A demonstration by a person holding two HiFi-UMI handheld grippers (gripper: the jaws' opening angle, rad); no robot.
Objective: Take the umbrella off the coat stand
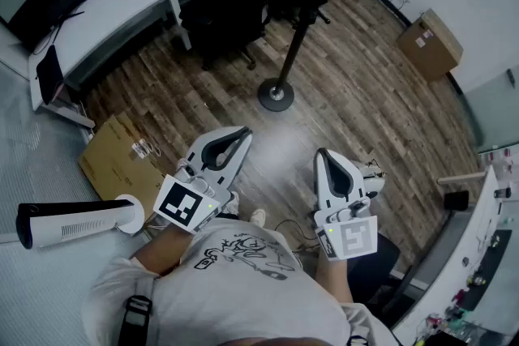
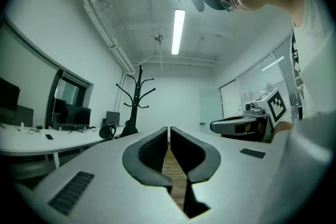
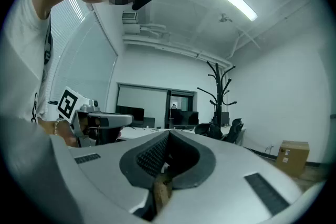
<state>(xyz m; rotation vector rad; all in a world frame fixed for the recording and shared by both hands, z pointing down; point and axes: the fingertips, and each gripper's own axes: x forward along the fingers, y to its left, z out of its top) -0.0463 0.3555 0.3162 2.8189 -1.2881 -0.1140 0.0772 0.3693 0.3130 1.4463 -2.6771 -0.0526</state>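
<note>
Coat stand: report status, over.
Left gripper and right gripper shut, empty, held low. Black metal coat stand ahead, not yet reached; umbrella not made out. Nothing standing between; black office chairs behind stand.

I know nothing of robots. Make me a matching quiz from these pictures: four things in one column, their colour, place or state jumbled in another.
Things:
1 coat stand
2 box
3 desk
4 left tool

Descriptions:
a brown, beside the wall
b jaws together
c black, upright on the wood floor
d white and long

Pairs: 1-c, 2-a, 3-d, 4-b.
</note>
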